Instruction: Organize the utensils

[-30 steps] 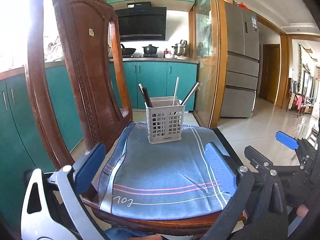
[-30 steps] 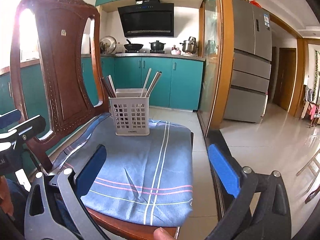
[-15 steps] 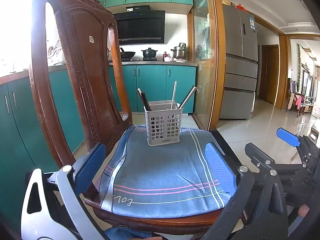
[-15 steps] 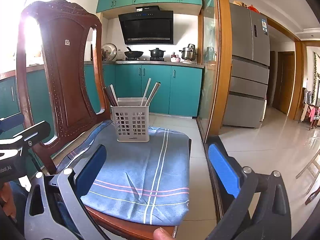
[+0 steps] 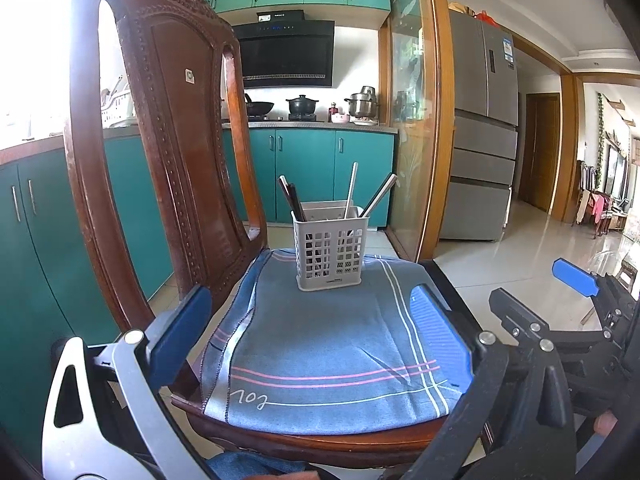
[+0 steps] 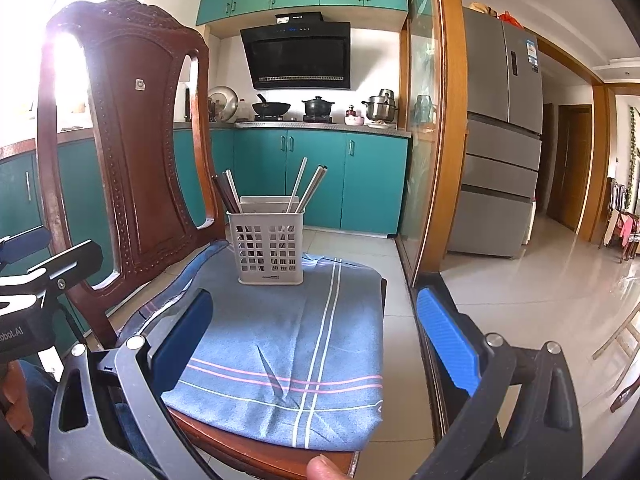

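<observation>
The left gripper (image 5: 308, 344) is held with fingers spread and empty, as is the right gripper (image 6: 316, 344). Ahead of both, the utensil basket (image 5: 329, 254) is set near the cloth's (image 5: 320, 344) far edge; bare cloth lies between.

Bright daylight w/ strong glare from the window (image 6: 68, 60) up and to the left of both tools, blown out to white behind the chair back (image 5: 176, 128) in both views. Heavy fisheye bend at the edges, dark corners, door frame (image 6: 448, 120) curves. Floor (image 5: 532, 256) to the right shows shiny reflections; center stays sharp, shadows soft.
</observation>
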Tool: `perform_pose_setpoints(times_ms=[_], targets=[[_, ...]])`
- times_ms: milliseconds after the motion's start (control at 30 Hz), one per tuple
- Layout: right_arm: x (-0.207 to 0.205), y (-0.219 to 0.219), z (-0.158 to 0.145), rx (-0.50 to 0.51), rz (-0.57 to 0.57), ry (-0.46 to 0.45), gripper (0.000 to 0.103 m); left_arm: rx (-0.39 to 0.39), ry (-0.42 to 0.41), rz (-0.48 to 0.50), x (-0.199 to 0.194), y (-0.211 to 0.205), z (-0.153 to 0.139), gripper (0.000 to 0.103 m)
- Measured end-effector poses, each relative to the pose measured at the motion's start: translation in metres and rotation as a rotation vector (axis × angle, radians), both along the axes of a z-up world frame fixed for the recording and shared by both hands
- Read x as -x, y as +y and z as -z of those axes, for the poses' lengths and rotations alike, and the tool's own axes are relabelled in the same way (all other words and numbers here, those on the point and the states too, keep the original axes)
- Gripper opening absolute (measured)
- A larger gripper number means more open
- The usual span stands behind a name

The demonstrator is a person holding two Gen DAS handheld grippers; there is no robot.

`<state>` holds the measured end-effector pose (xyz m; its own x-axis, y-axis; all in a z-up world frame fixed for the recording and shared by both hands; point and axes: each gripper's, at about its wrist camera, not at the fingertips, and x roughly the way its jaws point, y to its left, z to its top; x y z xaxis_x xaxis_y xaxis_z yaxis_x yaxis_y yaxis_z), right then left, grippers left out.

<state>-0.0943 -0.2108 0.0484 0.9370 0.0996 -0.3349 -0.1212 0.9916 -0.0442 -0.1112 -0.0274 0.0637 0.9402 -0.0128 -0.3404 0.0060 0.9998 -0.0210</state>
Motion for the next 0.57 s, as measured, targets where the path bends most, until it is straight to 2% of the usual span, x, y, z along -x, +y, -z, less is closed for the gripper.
perform_pose_setpoints(times_ms=[367, 500, 567], targets=[[-0.003, 0.004, 0.003, 0.001, -0.013, 0.014, 0.100, 0.001, 0.023, -0.016, -0.006, 0.005, 0.005, 0.099], [-0.011, 0.004, 0.007, -0.007, -0.012, 0.033, 0.100, 0.023, 0.075, -0.008, -0.017, 0.009, 0.013, 0.099], [-0.023, 0.002, 0.013, -0.040, -0.012, 0.083, 0.100, 0.035, 0.119, 0.004, -0.028, 0.011, 0.021, 0.099]])
